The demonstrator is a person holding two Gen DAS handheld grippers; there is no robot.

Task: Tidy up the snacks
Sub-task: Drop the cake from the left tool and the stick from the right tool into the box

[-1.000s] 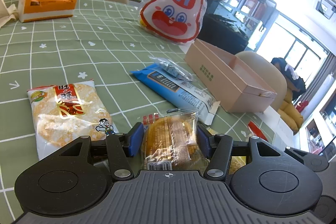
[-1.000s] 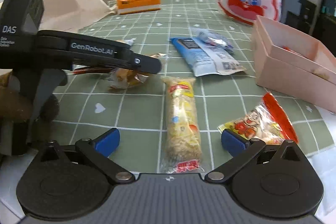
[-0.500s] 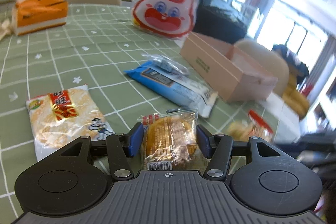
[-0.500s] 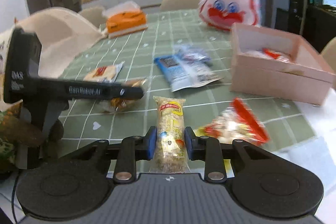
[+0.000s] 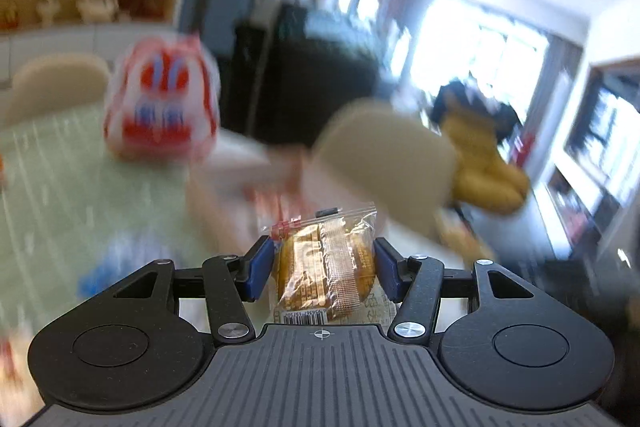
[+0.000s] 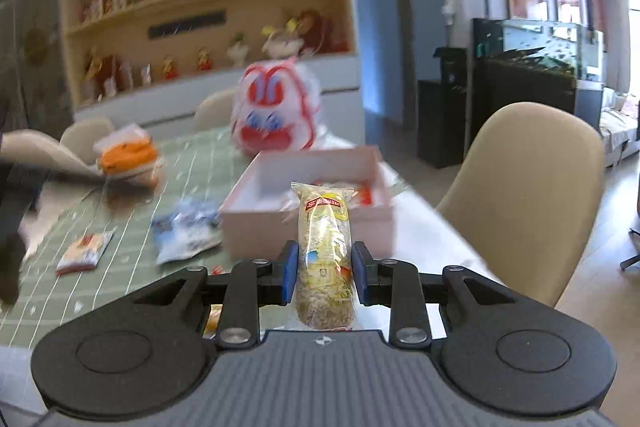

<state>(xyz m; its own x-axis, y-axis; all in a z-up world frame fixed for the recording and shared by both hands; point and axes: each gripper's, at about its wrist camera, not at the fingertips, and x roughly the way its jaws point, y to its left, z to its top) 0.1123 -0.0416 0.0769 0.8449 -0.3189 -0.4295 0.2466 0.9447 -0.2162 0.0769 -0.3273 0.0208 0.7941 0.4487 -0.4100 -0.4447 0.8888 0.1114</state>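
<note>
Your left gripper clamps the light, crushable cake packet across its width, apparently short of the pink box; your right gripper, nearly closed, pinches the slippery rice-roll packet mid-length before that box.

Little can be read. The clear-wrapped golden cake packet carries a barcode on a white label at its near end, its digits upside down and too small to make out. The long clear-wrapped rice-crisp roll bears a red banner with yellow characters near its top, too blurred to read.
</note>
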